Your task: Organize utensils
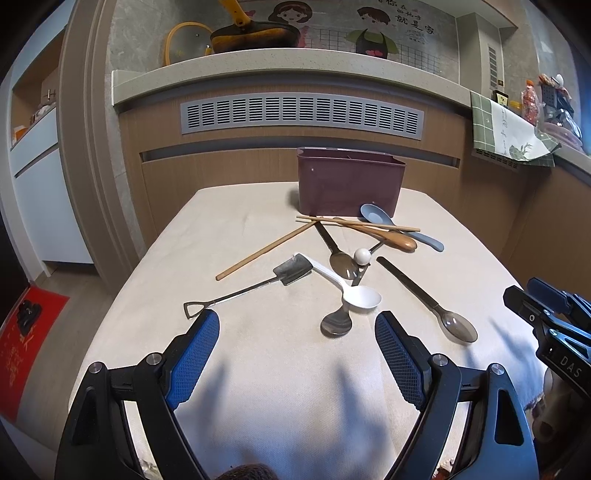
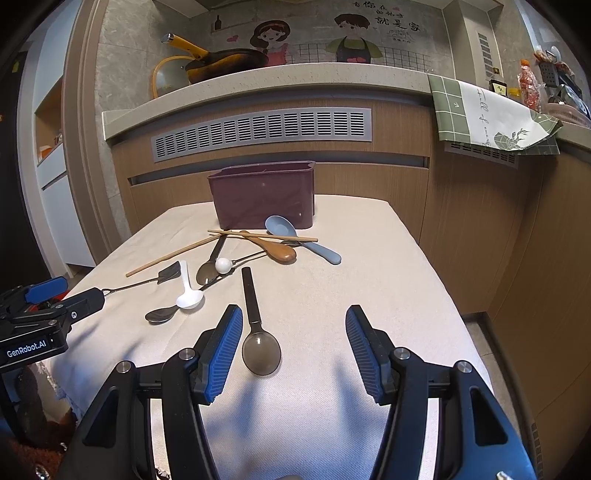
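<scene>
Several utensils lie scattered on the beige cloth table (image 1: 258,369) in front of a maroon utensil box (image 1: 349,184) (image 2: 264,195). They include a white spoon (image 1: 360,299), a shovel-shaped metal spoon (image 1: 251,286), wooden chopsticks (image 1: 266,249), a wooden spoon (image 1: 391,238), a blue spoon (image 1: 391,221) and a dark translucent spoon (image 2: 258,343) (image 1: 458,325). My left gripper (image 1: 297,325) is open and empty, just short of the white spoon. My right gripper (image 2: 293,321) is open and empty, with the dark spoon's bowl beside its left finger (image 2: 225,347).
A wooden counter front with a grey vent (image 1: 303,114) stands behind the table. A pan (image 1: 251,35) sits on the counter top. A green-and-white cloth (image 2: 491,114) hangs at the right. The table's right edge (image 2: 443,288) drops to the floor.
</scene>
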{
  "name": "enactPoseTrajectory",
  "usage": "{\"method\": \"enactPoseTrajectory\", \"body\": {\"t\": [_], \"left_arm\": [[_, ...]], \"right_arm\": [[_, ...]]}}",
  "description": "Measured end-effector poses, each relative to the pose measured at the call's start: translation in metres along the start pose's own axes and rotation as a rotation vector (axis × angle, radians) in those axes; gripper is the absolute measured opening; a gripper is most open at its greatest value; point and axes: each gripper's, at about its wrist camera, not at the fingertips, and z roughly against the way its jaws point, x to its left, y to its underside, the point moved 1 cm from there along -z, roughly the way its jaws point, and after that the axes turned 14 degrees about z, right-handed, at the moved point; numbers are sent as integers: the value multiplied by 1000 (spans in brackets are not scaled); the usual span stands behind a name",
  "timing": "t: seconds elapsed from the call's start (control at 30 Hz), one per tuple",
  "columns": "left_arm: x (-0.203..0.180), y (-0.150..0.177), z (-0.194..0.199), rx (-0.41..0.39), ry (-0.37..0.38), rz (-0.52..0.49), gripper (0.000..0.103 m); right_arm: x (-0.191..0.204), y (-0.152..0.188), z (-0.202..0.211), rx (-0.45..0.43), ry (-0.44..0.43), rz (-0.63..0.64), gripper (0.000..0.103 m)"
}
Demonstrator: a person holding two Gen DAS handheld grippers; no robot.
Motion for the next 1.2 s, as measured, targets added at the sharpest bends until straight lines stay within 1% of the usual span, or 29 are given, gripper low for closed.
{"method": "enactPoseTrajectory", "body": {"t": [1.2], "left_arm": [[2,2,-1,12,-3,2,86]], "right_arm": [[0,0,-1,19,-7,-6,55]]}}
